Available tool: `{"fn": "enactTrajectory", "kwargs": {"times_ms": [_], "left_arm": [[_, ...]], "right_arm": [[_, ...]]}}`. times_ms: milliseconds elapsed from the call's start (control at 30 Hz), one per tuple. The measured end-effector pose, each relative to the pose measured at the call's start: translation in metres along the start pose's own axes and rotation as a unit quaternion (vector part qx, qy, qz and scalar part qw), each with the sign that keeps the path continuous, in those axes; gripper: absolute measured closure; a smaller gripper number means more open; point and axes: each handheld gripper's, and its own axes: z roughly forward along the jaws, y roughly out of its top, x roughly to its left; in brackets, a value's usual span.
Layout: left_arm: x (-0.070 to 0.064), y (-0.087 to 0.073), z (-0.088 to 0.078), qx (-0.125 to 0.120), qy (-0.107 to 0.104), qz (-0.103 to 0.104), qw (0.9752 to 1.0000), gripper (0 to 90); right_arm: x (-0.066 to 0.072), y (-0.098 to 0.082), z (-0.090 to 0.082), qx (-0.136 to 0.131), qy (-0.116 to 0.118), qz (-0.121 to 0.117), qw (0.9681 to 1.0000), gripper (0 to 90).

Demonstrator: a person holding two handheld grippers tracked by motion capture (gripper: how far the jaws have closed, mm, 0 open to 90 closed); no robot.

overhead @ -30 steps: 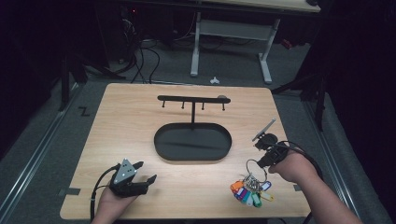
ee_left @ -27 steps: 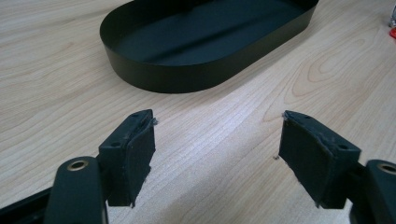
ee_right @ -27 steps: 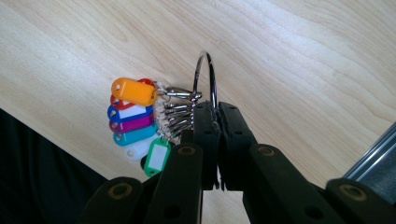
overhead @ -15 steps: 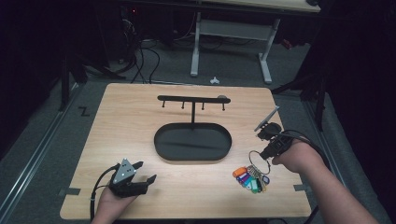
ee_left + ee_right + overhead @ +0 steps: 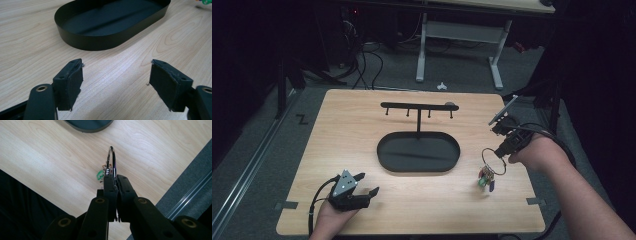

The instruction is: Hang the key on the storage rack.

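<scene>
Pale wood-grain table [image 5: 362,125], matte black oval tray [image 5: 419,152] mid-frame, black hook rack [image 5: 418,106] above it. Silver key ring [image 5: 493,154] with green and purple tags [image 5: 485,182]. Black tool [image 5: 353,194] lower left.

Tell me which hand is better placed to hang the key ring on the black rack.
The right. Its gripper is shut on the key ring, with the keys dangling above the table beside the rack. The left gripper rests open near the table's front edge, holding nothing.

A black oval tray [image 5: 392,161] with a hook rack [image 5: 418,106] stands mid-table [image 5: 347,125].
</scene>
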Motion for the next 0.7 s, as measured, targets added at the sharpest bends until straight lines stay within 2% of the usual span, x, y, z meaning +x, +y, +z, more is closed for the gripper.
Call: {"fn": "enactTrajectory", "kwargs": {"times_ms": [167, 400, 700], "left_arm": [[0.000, 0.000, 0.000, 0.000, 0.000, 0.000, 1.0000, 27.2], [0.000, 0.000, -0.001, 0.003, 0.001, 0.000, 1.0000, 27.2], [0.003, -0.006, -0.010, 0.001, 0.008, -0.007, 0.9999, 27.3]], "right_arm": [[0.000, 0.005, -0.008, 0.001, -0.004, 0.000, 1.0000, 87.5], [0.004, 0.017, -0.009, 0.007, -0.005, -0.011, 0.9999, 87.5], [0.011, 0.036, -0.011, -0.001, -0.002, -0.025, 0.9997, 87.6]]}}
